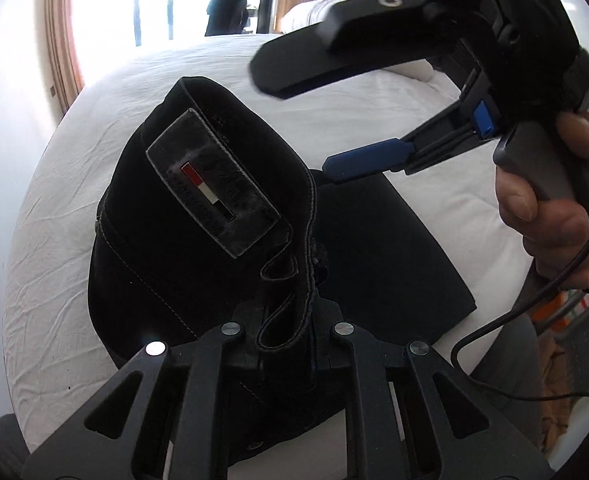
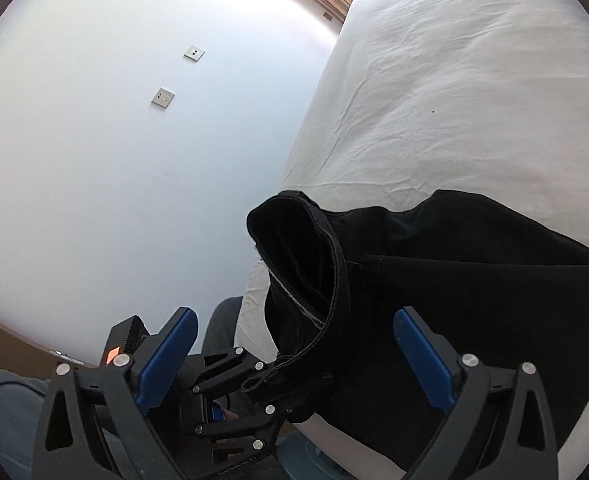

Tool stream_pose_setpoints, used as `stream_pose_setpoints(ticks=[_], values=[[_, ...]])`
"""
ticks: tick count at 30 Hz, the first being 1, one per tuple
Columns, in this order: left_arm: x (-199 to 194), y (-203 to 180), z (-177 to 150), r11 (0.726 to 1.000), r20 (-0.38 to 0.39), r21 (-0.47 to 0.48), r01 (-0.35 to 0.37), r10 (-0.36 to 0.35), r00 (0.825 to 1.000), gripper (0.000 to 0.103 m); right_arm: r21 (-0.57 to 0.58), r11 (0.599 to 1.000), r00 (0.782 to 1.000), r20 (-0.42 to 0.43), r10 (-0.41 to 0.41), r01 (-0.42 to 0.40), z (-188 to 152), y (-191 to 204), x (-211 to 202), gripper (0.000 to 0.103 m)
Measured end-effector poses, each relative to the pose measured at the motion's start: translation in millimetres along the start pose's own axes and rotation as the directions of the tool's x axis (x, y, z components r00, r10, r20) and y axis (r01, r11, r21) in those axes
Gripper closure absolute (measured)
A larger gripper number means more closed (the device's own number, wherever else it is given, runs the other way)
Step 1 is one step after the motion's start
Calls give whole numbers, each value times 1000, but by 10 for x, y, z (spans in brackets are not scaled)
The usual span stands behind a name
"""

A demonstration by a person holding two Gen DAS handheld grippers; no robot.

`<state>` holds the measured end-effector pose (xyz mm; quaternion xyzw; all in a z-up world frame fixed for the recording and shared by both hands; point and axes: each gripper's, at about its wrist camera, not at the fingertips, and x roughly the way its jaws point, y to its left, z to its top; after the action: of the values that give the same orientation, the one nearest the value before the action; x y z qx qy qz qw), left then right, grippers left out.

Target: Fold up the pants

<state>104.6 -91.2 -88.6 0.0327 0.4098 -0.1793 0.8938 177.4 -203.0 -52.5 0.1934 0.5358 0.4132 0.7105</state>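
your left fingers (image 1: 284,344) are closed tight on the waistband of the black pants (image 1: 198,216), and their tips are hidden under the cloth. your right fingers (image 2: 294,344) stand wide apart and hold nothing. the pants lie at the near edge of the white bed (image 2: 454,80), the waist end lifted; much free sheet is beyond. their lower part is cut off.

Left gripper (image 1: 284,354) fingertips buried in black pants (image 1: 198,240) waistband (patch lettering illegible)
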Motion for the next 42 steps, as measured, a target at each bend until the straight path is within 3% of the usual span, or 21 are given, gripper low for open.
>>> stream_pose_setpoints(ticks=[6,12,14,16,20,24,29,35,36,37,38,39,42], values=[[88,-263,-39,992,-16,120,-38,40,999,91,30,998,997,-57,-46,48,0,-218,156,3],[194,-408,-52,973,-45,220,-69,81,996,91,-45,984,973,-146,-178,173,32,-228,303,41],[142,-535,-115,966,-52,250,-67,83,995,91,-61,976,966,-142,-215,209,18,-243,282,61],[252,-688,24,956,-52,285,-69,87,995,91,-64,968,959,-134,-251,244,-4,-285,212,70],[319,-927,77,934,-44,353,-51,72,996,91,-62,955,948,-112,-297,291,-59,-387,22,78],[431,-1195,141,909,-49,416,-16,40,998,90,-25,947,942,-96,-322,321,-170,-612,-235,82],[633,-1416,168,886,-71,463,1,36,997,90,36,953,953,-63,-297,300,-300,-960,-476,83],[835,-1334,185,897,-145,439,60,5,989,86,137,964,973,-59,-222,229,-427,-1410,-501,82],[816,-1246,232,906,-161,416,85,-19,987,83,165,965,978,-63,-197,205,-453,-1482,-501,81],[765,-1149,268,917,-177,381,114,-48,983,79,191,962,981,-56,-186,194,-475,-1557,-508,69],[692,-1050,299,927,-185,350,135,-73,980,66,211,959,982,-47,-184,189,-495,-1605,-526,61],[605,-941,321,935,-181,321,150,-95,979,43,225,958,984,-38,-173,177,-515,-1636,-536,61],[186,-528,408,965,-96,218,145,-126,987,30,235,957,985,-24,-168,169,-558,-1634,-560,60]])
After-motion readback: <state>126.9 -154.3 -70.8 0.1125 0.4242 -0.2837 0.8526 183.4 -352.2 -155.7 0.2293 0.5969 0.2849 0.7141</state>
